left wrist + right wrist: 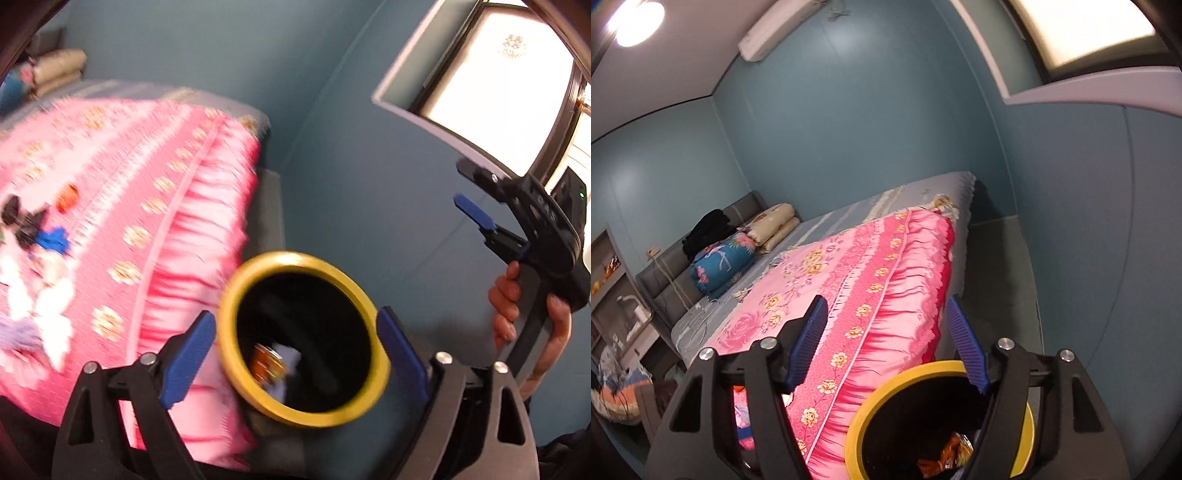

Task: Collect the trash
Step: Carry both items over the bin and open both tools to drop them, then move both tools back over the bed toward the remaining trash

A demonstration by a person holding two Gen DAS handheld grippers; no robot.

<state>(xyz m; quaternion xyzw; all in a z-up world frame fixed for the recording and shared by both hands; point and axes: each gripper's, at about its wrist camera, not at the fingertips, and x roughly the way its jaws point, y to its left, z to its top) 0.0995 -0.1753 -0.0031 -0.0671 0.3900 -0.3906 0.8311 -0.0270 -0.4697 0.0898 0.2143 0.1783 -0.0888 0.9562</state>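
Note:
A black bin with a yellow rim (306, 339) stands on the floor beside the bed; wrappers (271, 365) lie inside it. My left gripper (295, 354) is open with its fingers on either side of the rim, not touching it. Trash lies on the pink bedspread (129, 221): an orange wrapper (67, 197), dark pieces (22, 221), a blue piece (53, 240) and white tissues (48, 302). My right gripper (886, 347) is open and empty above the bed edge; it also shows in the left wrist view (476, 218). The bin (942, 421) sits below it with orange wrappers (945, 458) inside.
The bed (849, 258) fills the left, with folded quilts (738, 251) and a grey headboard (668, 273) at the far end. Blue walls and a window sill (424, 110) are to the right. A narrow strip of floor (997, 277) runs between bed and wall.

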